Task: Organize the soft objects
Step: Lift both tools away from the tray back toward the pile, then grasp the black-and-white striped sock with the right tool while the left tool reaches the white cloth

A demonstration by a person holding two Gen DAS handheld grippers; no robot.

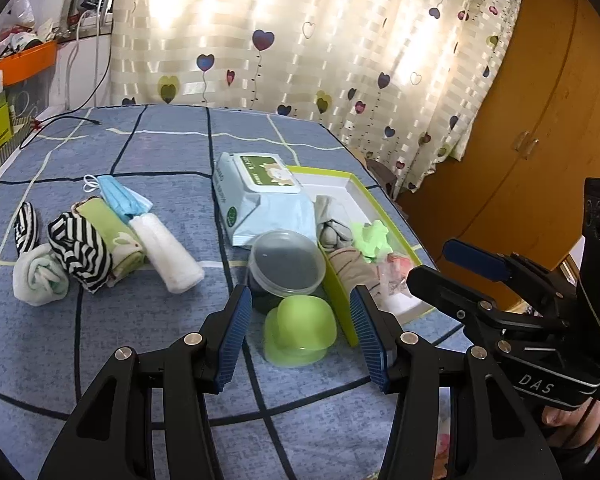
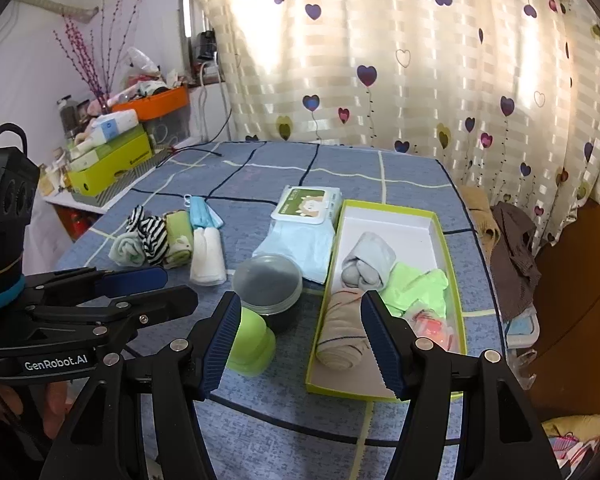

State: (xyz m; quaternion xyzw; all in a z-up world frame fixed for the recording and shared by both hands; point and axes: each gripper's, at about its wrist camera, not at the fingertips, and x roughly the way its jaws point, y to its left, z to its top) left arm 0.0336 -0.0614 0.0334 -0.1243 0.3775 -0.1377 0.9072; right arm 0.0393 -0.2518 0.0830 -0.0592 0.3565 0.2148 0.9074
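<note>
A green-rimmed white box [image 2: 392, 216] on the blue checked cloth holds a grey sock roll [image 2: 368, 264], a beige striped roll [image 2: 340, 336], a light green cloth [image 2: 416, 286] and a pink packet [image 2: 434, 326]. To the left lie rolled soft items: a white-green roll [image 1: 40, 276], a black-white striped roll [image 1: 80, 252], a green towel [image 1: 112, 236], a white roll [image 1: 168, 252] and a blue mask [image 1: 120, 198]. My left gripper [image 1: 300, 338] is open and empty above a green cup [image 1: 300, 330]. My right gripper [image 2: 300, 344] is open and empty over the box's near left edge.
A wet-wipes pack [image 1: 260, 196] lies beside the box. A clear lidded jar [image 1: 286, 262] stands next to the green cup. Cluttered shelf with orange bin [image 2: 156, 104] at the left. Curtain behind, wooden wardrobe [image 1: 540, 120] at the right.
</note>
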